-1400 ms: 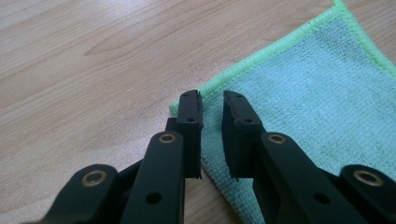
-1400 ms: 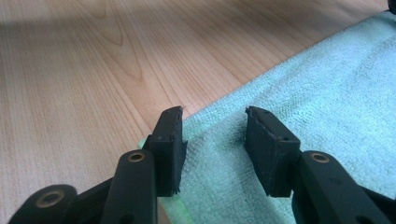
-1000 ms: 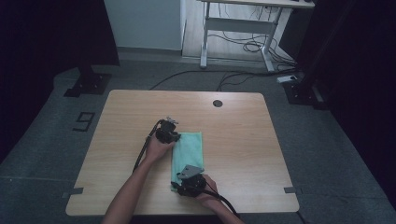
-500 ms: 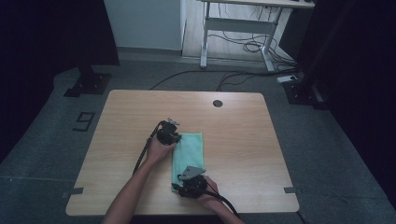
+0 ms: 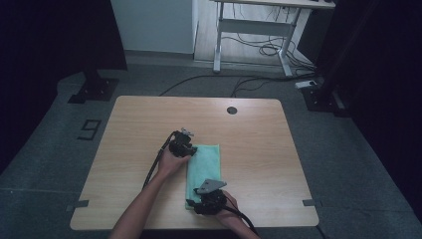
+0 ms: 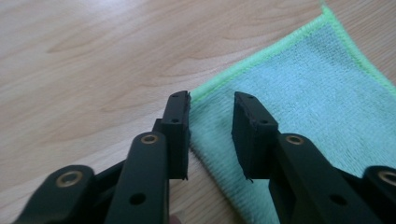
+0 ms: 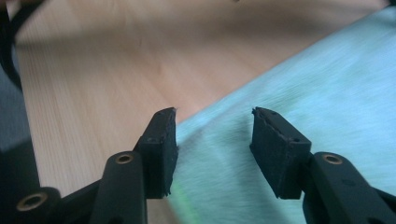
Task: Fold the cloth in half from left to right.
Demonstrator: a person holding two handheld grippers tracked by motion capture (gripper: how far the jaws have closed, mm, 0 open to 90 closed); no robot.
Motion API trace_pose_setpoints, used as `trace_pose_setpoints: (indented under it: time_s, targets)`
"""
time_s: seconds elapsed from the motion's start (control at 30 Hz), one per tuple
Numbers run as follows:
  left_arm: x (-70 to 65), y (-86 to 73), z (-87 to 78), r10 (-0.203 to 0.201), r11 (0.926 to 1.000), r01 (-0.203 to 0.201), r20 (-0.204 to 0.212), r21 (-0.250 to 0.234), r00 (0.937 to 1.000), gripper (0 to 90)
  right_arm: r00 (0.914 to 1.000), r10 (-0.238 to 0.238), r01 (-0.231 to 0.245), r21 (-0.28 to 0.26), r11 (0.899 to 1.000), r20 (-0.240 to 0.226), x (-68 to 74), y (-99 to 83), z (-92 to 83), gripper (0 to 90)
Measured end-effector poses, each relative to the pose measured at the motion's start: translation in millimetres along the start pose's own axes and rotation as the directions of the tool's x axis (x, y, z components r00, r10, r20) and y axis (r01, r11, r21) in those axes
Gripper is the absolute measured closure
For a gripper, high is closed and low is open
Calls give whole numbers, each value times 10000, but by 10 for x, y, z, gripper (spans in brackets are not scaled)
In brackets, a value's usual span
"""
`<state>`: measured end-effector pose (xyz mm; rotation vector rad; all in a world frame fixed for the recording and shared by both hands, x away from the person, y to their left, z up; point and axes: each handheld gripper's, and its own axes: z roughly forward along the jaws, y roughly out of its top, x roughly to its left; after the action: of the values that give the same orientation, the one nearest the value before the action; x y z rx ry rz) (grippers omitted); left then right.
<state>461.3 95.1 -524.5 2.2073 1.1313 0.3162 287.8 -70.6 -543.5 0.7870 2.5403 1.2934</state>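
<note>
A folded teal cloth (image 5: 203, 172) lay flat on the wooden table (image 5: 259, 149), toward the near edge and a little left of centre, its long side running away from the person. The left gripper (image 5: 185, 147) sat at the cloth's far left corner and the right gripper (image 5: 208, 198) at its near left corner. Both had just been opening: the jaws stood moderately apart, straddling the stitched edge (image 6: 243, 70) without pressing it, so nothing was held. The step in hand looked like letting go after a fold. To do it well, each gripper would need to open clear of the pile before lifting, and rise straight up rather than drag sideways, since a snagged hem could pull the fold (image 7: 299, 93) askew.
</note>
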Motion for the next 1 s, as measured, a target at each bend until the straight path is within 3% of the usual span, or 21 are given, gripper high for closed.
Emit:
trace_pose_setpoints:
  time_s: [0.13, 0.43, 0.57, 0.83, 1.0]
  targets:
    - [55, -4, -110, -1, 9999, 0, -52, -146, 10000, 626, 9988, 311, -284, -675, 9973, 386, -150, 108, -174, 477]
    - [135, 10, -317, -397, 9963, 416, 257, -746, 9989, 530, 9936, 463, -346, -1129, 9930, 1026, -481, 280, -396, 454]
    - [138, -10, -347, -444, 9952, 473, 352, -859, 9984, 497, 9909, 690, -558, -1132, 9920, 1158, -650, 324, -387, 447]
    - [163, -15, -383, -408, 9929, 424, 161, -1115, 9990, 487, 9835, 1094, -949, -1035, 9901, 1442, -964, 376, -281, 431]
    - [188, -16, -392, -496, 9918, 509, 141, -1173, 9987, 487, 9751, 1428, -1282, -947, 9872, 1694, -1166, 409, -171, 429]
